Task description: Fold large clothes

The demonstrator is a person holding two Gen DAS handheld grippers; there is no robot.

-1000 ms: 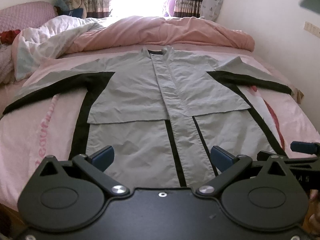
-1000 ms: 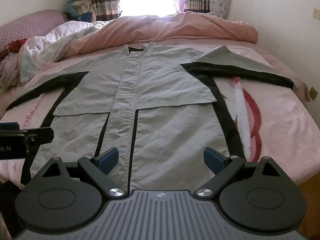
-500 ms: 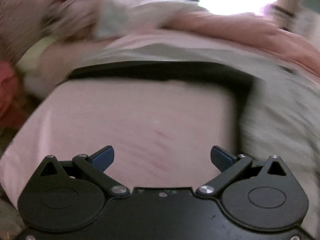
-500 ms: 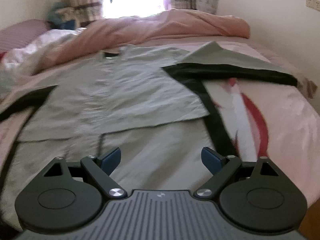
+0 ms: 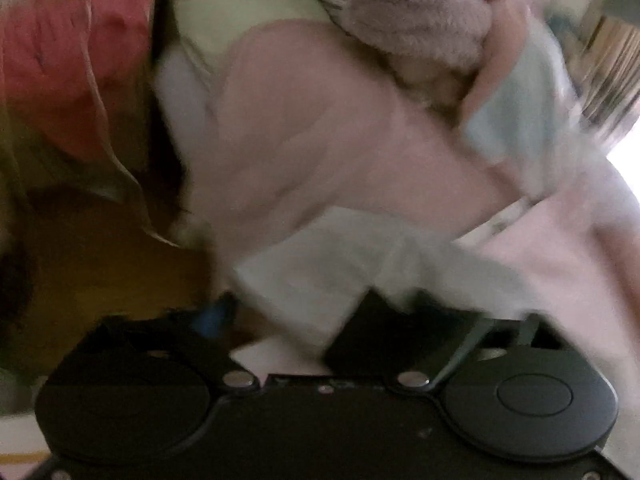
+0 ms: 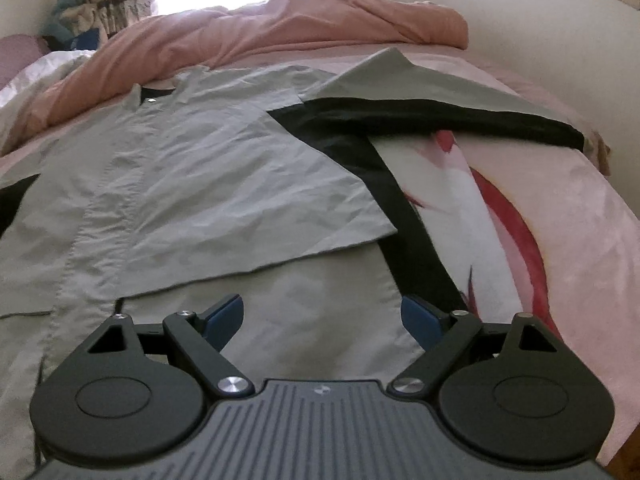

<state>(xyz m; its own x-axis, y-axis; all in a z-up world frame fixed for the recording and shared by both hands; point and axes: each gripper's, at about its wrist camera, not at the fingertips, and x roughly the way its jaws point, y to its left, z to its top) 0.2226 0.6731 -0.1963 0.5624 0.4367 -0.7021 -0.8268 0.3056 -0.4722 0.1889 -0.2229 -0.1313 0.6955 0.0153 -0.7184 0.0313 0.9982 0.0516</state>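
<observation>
A large grey coat with black panels (image 6: 192, 184) lies flat, front up, on the pink bed sheet (image 6: 568, 248). Its right sleeve (image 6: 432, 100) stretches out toward the wall. My right gripper (image 6: 322, 314) is open and empty, low over the coat's lower right front. The left wrist view is blurred. It shows the coat's left sleeve end (image 5: 340, 264), grey with a black strip, lying at the bed's left edge. My left gripper (image 5: 320, 320) is right at that cuff; its blue left fingertip (image 5: 210, 320) shows, and the jaws look open around the cloth.
A salmon-pink duvet (image 6: 320, 28) is bunched along the far side of the bed. A white quilt (image 6: 44, 68) lies at the far left. Fluffy grey bedding (image 5: 408, 20) and a red cloth (image 5: 68, 60) sit past the bed's left edge, above wooden floor (image 5: 100, 272). A wall (image 6: 540, 32) runs along the right.
My left gripper has swung far left from the coat's hem to the left sleeve cuff at the bed's edge. My right gripper has moved forward and slightly right over the coat.
</observation>
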